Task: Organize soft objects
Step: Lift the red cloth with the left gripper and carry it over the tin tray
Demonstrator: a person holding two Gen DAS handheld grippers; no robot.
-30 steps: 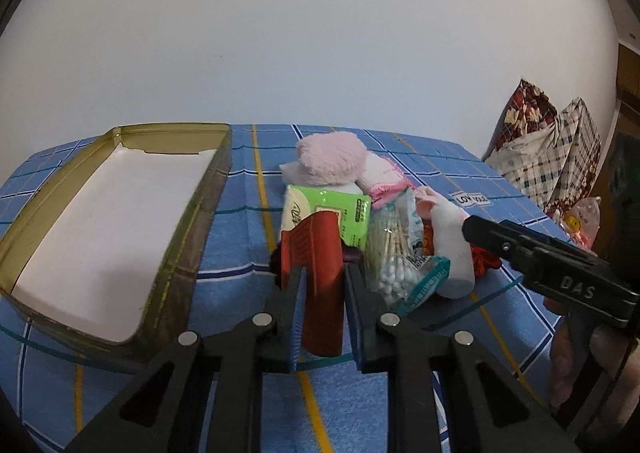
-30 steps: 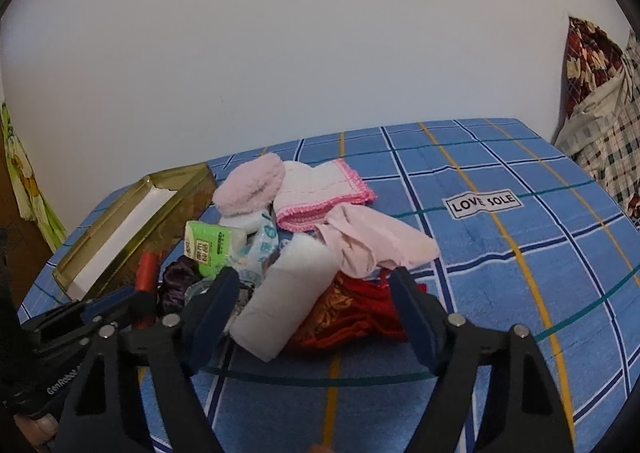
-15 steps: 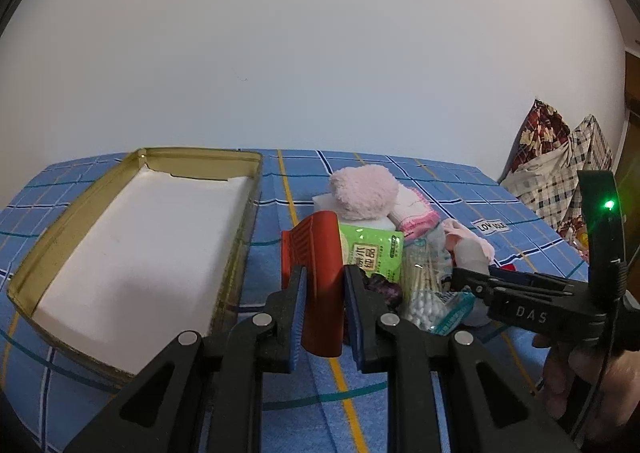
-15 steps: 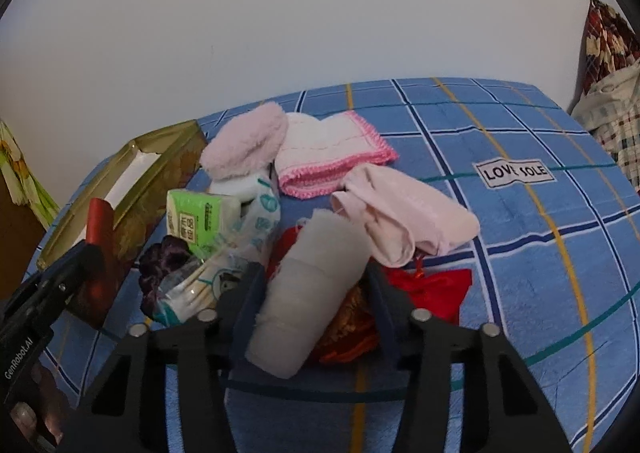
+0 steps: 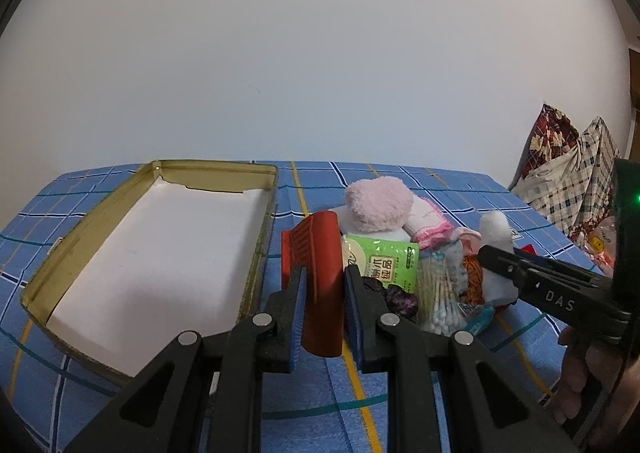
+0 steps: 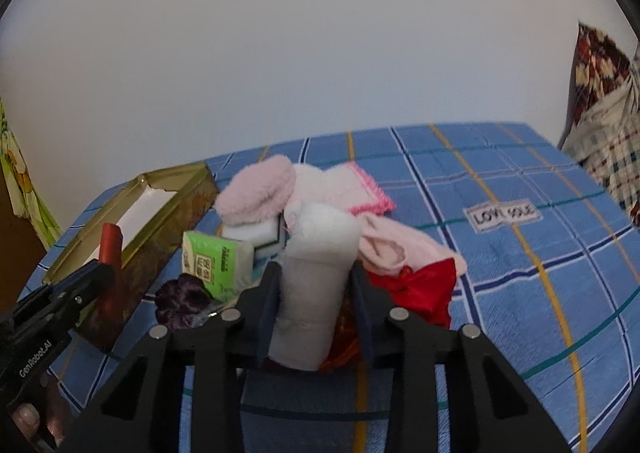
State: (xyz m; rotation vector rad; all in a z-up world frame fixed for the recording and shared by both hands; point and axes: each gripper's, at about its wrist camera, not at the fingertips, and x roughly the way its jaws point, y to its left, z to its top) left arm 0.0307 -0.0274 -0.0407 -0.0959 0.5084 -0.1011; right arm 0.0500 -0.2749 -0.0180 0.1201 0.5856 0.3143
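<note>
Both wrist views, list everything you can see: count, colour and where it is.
tin: one, gold, white liner, left on the cloth
red item: one, in left gripper
white roll: one, in right gripper
fluffy puff: one, pink, top of pile
tissue pack: one, green, pile front
cotton swabs: one clear bag, right of tissue pack
pink cloths: two, behind the roll
red fabric: one, right of roll
purple scrunchie: one, pile front
tablecloth: one, blue plaid
plaid bags: two, far right
left gripper: shut on red item
right gripper: shut on roll
</note>
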